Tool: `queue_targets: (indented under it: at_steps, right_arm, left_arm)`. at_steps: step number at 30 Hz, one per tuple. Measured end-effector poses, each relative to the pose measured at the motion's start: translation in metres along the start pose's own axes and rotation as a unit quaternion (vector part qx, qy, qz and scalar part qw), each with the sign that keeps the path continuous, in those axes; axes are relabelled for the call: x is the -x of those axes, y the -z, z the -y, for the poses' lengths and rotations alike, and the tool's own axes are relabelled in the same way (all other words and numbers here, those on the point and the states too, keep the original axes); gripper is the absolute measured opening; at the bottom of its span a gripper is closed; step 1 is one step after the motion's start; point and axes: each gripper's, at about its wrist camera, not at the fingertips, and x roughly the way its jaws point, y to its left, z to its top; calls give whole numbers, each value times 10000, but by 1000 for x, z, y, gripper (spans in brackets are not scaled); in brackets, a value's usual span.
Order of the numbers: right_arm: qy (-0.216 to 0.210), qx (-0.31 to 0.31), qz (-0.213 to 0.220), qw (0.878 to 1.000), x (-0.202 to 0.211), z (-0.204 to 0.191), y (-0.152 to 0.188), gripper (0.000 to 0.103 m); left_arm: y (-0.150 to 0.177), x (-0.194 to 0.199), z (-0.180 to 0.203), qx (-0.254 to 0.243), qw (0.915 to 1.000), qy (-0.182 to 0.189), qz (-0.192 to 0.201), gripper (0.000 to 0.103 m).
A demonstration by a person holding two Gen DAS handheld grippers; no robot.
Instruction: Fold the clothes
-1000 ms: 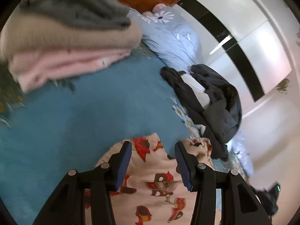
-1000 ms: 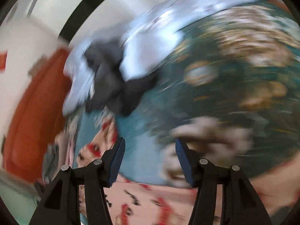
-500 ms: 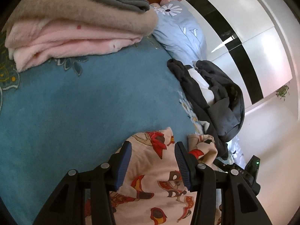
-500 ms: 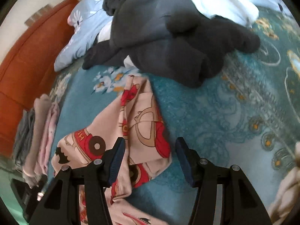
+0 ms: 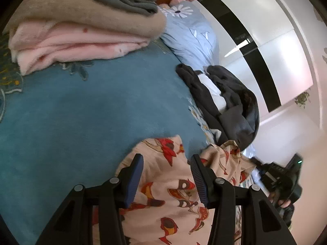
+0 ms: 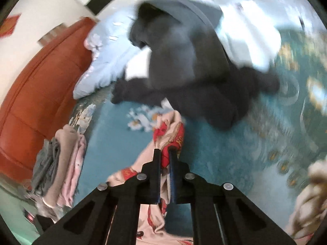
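Observation:
A peach garment with red cartoon prints [image 5: 173, 200] lies crumpled on the teal bedspread [image 5: 81, 112]. My left gripper [image 5: 166, 167] hovers over its near part, open, with cloth below the fingers but not pinched. In the right wrist view the same garment [image 6: 169, 130] has a raised fold. My right gripper [image 6: 164, 153] is closing tight on that fold, and red cloth shows between the pads. The right wrist view is blurred.
A stack of folded pink, beige and grey clothes [image 5: 77, 30] sits at the far left of the bed. A heap of dark grey clothes [image 5: 231, 110] lies just beyond the print garment, next to a pale blue pillow [image 5: 190, 32]. An orange headboard [image 6: 40, 81] stands behind.
My right gripper has swung in to the print garment's edge and shut on a fold of it. The left gripper has stayed open over the garment, hardly moving.

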Motion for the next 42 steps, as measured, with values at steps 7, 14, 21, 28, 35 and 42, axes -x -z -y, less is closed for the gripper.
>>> queue_targets:
  at_steps: [7,14,21,28,35,42]
  right_arm:
    - [473,1088,784,9898,62,-25,-15,2]
    - [346,596,157,9975,46,14,-7,2]
    - [313,247,-728,9965,-8,45,28,40]
    - [460,175,-1142,9922,-41,57,47,40]
    - [655,424,-966,9923,-45,36,56,14]
    - [1745,1679,452,9692,19,-5,34,13]
  left_arm:
    - [7,-16,9,-150,9993,93,-331,52]
    - [9,-17,7,-119,9992,99,-368,52]
    - [8,-5,13,-228,9987,429,-170,52]
    - [5,-2,18,-230,9969,754,-25,52]
    - [10,-23,23,-224,9953,848,-416,52]
    - [14,-34,20,-181,9959,670,-575,52]
